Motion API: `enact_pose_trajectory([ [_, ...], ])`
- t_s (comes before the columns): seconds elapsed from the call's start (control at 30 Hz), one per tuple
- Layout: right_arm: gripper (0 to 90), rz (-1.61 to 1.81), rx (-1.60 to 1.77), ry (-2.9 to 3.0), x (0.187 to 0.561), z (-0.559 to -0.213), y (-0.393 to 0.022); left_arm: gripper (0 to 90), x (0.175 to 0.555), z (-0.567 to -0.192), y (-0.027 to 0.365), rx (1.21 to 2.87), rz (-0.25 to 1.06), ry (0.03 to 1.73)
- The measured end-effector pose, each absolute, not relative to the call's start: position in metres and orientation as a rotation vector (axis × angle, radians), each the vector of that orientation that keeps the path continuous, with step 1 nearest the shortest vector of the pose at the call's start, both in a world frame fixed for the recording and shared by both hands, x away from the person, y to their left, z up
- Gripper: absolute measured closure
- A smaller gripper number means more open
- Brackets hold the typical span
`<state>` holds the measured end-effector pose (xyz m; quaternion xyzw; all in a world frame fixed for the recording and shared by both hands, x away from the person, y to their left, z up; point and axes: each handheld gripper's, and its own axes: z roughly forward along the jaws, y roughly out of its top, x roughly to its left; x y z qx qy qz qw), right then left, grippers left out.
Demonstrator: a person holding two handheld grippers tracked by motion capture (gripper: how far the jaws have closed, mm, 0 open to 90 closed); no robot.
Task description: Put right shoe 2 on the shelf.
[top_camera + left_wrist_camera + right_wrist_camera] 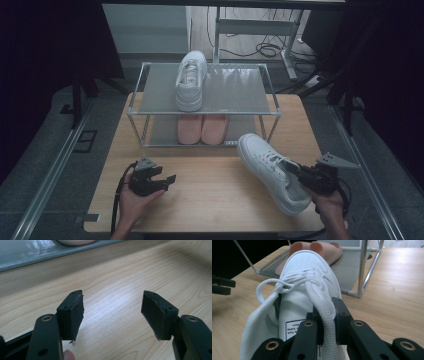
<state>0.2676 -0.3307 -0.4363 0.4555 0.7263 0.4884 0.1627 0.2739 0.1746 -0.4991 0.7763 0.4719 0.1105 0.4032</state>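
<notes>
While the left gripper (165,181) jaws gape empty, right gripper (327,322) jaws clench the white sneaker (304,290) collar.

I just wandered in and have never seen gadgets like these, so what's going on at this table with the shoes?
A person holds a claw in each hand at a wooden table. The right claw is clamped on the collar of a white sneaker lying on the table in front of a small two-level shoe rack. The left claw is open and holds nothing, resting over the table. The matching sneaker sits on the rack's top shelf, and pink slippers are on the bottom level.
</notes>
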Motion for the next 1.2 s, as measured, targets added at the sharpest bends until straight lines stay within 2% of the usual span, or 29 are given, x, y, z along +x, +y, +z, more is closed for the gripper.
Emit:
enact_pose_trajectory([
  [0.67, 82.6, 1.444, 1.217, 2.116, 0.276, -0.426, -0.291, 34.8, 0.274, -0.5, 0.175, 1.965, 0.277, 1.192],
  [1.2, 82.7, 1.515, 1.135, 2.136, 0.28, -0.403, -0.268, 34.7, 0.275, -0.5, 0.174, 1.966, 0.268, 1.198],
])
